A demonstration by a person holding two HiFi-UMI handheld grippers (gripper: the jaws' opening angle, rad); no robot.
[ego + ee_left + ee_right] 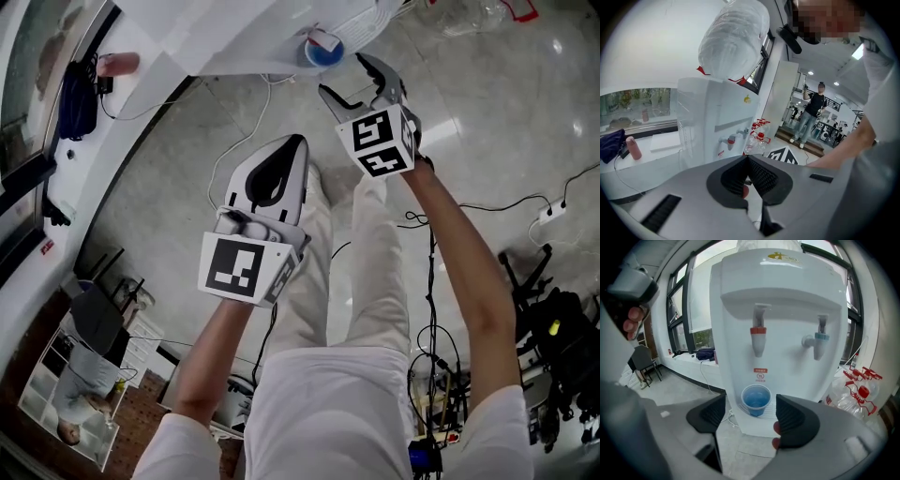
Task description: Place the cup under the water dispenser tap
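The cup (755,400) stands on the dispenser's (783,301) drip tray, straight below the red tap (758,340). It shows in the gap of the right gripper (749,417) but lies ahead of it, not touching. That gripper's jaws are wide apart with nothing between them. In the head view the right gripper (359,84) hangs just beside the cup (323,49). The left gripper (284,161) is well apart from the cup, its jaws pressed together and empty.

Grey left hand-held gripper (297,142), right hand-held gripper (340,75); black-white marker cubes (378,141); white trousers (323,281)
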